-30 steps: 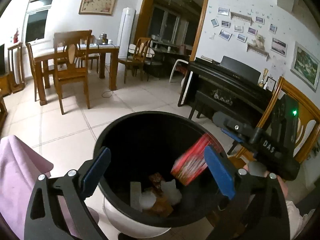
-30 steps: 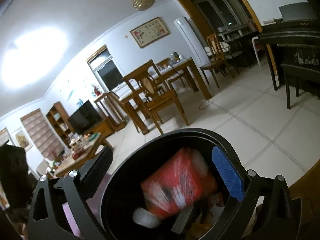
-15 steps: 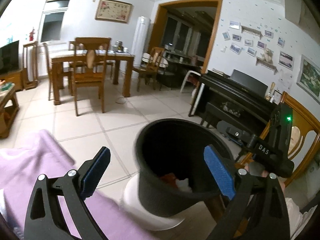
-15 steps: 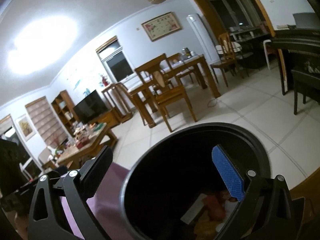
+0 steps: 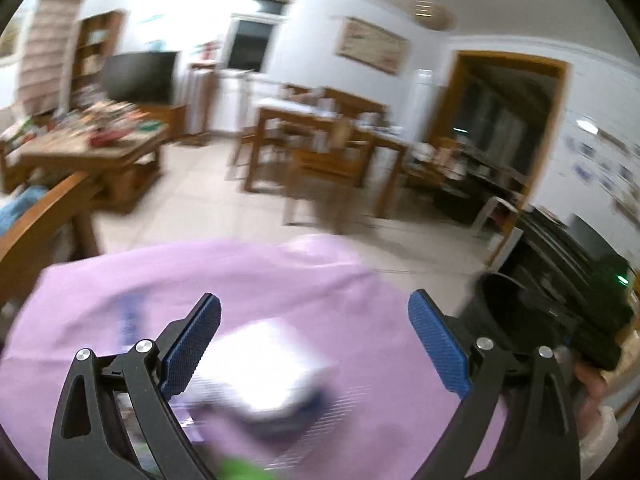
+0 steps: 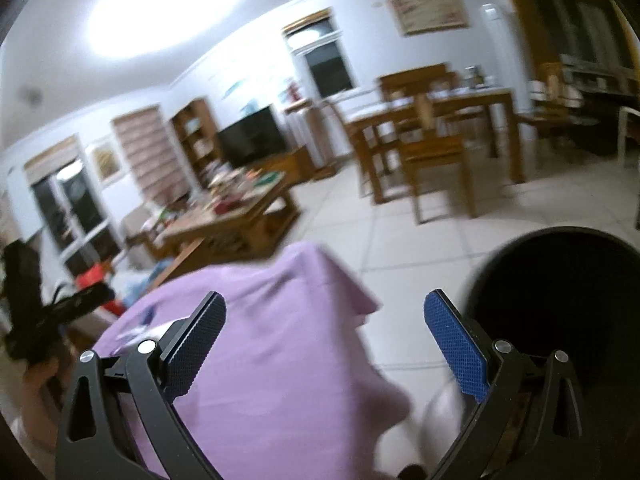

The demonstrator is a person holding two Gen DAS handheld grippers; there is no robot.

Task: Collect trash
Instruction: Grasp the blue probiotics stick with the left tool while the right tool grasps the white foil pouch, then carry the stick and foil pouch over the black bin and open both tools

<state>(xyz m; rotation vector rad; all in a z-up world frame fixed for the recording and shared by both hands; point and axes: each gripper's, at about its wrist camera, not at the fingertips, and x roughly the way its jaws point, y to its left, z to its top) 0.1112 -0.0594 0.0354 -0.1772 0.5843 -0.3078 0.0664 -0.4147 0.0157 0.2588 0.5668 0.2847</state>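
My left gripper point(image 5: 316, 344) is open above a purple-covered table point(image 5: 240, 276), with a blurred white piece of litter point(image 5: 260, 368) lying between and below its blue pads. A green scrap point(image 5: 240, 470) shows at the bottom edge. The black trash bin point(image 5: 504, 304) stands to the right, partly behind the right-hand tool. My right gripper point(image 6: 324, 340) is open and empty over the purple table's point(image 6: 280, 340) right corner, and the black trash bin point(image 6: 560, 292) sits on the floor at its right. Small scraps point(image 6: 136, 330) lie on the cloth at the left.
A wooden chair back point(image 5: 36, 224) rises left of the purple table. A cluttered coffee table point(image 6: 228, 216), dining table with chairs point(image 6: 436, 128) and a black piano point(image 5: 568, 248) stand around the tiled floor point(image 6: 440, 240). A hand holds the other tool point(image 6: 32, 320) at far left.
Both grippers have swung left, away from the bin and over the purple table. The red packet dropped from the right gripper into the bin a second ago. Both views are motion-blurred.
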